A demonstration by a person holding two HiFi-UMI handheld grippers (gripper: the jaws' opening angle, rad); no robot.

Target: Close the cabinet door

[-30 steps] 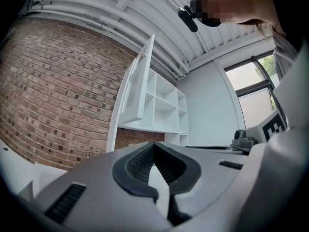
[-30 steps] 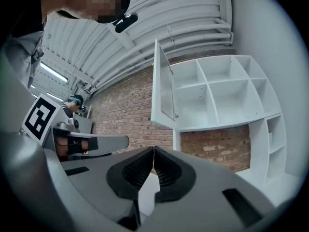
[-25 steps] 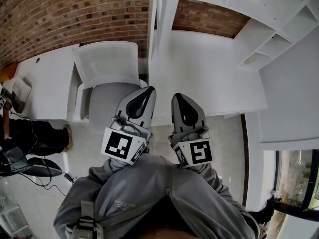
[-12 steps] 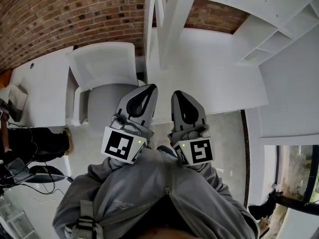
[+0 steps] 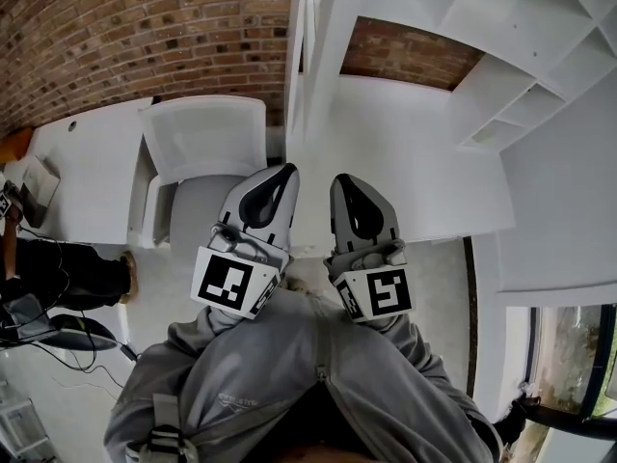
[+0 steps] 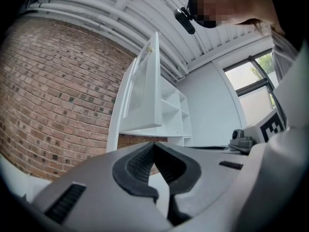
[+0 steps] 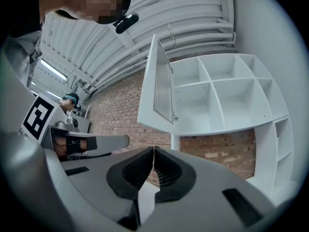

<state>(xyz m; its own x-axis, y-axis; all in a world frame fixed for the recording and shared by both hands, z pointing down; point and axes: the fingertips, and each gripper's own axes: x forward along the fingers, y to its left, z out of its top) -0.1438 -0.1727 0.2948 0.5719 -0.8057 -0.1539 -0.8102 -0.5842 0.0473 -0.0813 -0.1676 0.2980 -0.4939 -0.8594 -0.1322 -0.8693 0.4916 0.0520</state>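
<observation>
You face a brick wall [image 5: 145, 27]: rough, matt, red-brown, with pale mortar lines. The cabinet door [image 7: 157, 88] and the shelf unit [image 7: 227, 95] look smooth and white with a faint sheen. Whether that is paint or laminate can't be told. The door's inset panel is finely ribbed. Your left gripper [image 6: 154, 145] and right gripper [image 7: 153, 150] have matt grey plastic shells and black ridged pads [image 7: 135, 170] that look rubbery. Your sleeves [image 5: 241, 365] are soft grey cloth.
</observation>
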